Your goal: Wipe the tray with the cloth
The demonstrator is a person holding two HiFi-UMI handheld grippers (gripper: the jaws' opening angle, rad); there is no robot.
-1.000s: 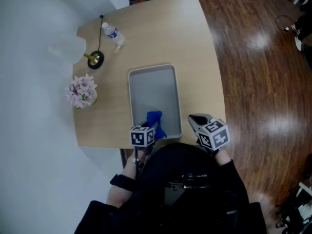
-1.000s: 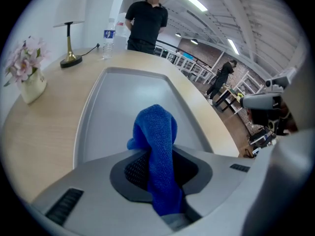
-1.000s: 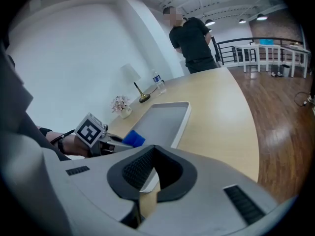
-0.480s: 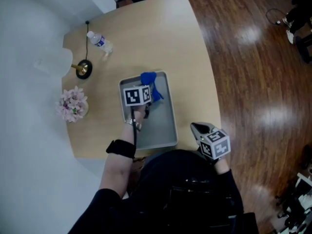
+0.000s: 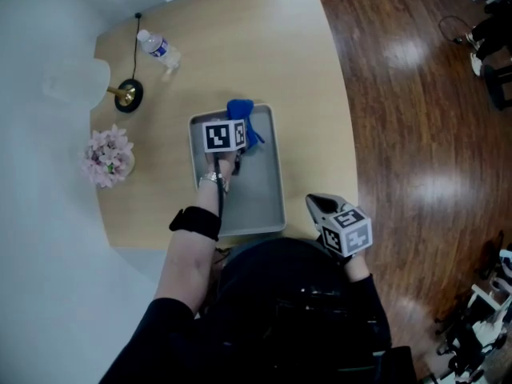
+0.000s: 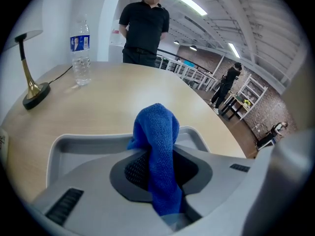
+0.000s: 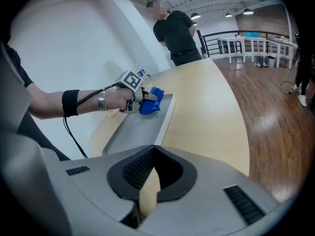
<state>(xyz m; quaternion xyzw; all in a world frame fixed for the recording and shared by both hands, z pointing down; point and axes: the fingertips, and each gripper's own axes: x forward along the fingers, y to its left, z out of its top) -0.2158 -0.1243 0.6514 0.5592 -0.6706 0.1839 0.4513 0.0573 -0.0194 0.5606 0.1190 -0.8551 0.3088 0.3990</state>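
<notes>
Tray far end, seemingly: cloth in claw

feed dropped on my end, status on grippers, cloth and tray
Left gripper shut on blue microfibre cloth, at far end of grey metal tray. Right gripper shut, empty, off tray's near right corner. Nothing else on tray.

Left claw with blue cloth at tray far end.

Looks like an open loft-style office/lab: exposed ceiling with strip lights, brick wall, metal railing, shelving rack, wood floor.
</notes>
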